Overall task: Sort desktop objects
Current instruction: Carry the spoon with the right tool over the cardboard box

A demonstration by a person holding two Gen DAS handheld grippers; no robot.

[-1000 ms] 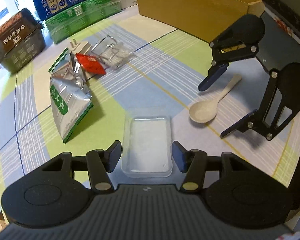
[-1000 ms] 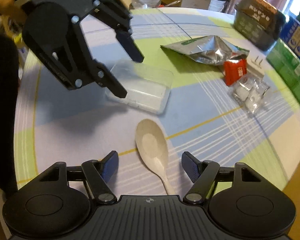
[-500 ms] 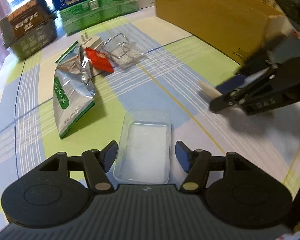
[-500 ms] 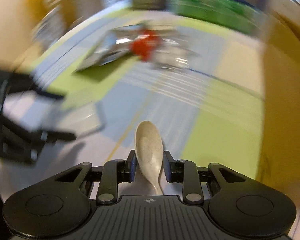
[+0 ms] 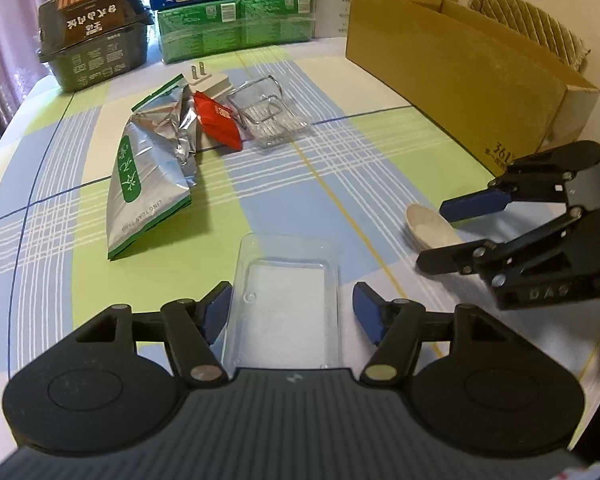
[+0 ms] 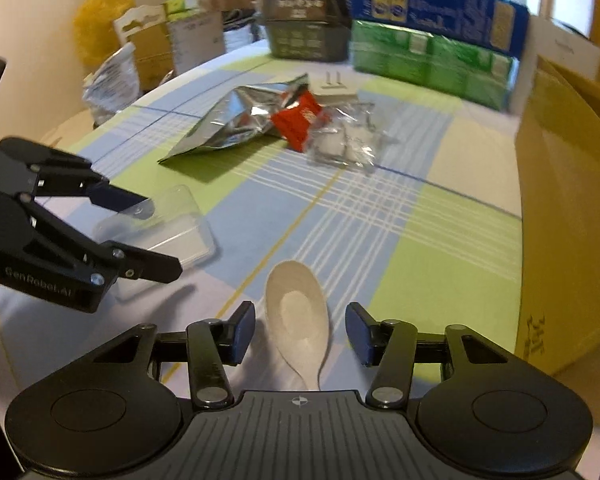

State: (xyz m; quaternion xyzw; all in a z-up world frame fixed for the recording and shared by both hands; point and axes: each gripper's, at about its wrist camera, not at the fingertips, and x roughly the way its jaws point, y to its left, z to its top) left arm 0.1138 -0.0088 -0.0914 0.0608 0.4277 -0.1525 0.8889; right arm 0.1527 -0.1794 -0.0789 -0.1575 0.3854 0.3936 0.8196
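The spoon [image 6: 298, 316] lies on the table [image 6: 400, 216] between the spread jaws of the right gripper [image 6: 300, 330], bowl forward and handle running back under the gripper body, neither pad seeming to touch it; it looks light, stiff and smooth, probably moulded plastic or fibre, so it should lift easily but could swivel or slip if pinched on the rounded bowl; the narrow neck just behind the bowl seems the surer place to close on. The tray [image 5: 286, 300] sits flat between the parted jaws of the left gripper [image 5: 292, 312], which holds nothing; it appears thin, clear and flexible, likely to buckle or skid under a hard squeeze, so its long side walls look best for a gentle grip. Ahead of both grippers, well apart, lie a foil pouch [image 5: 150, 172], a red packet [image 5: 218, 122], a clear wrapper [image 5: 274, 118] and a plug [image 5: 210, 78]; a cardboard box [image 5: 472, 76] stands to the right of the right gripper; nothing blocks either grasp, though the grippers work near one another.
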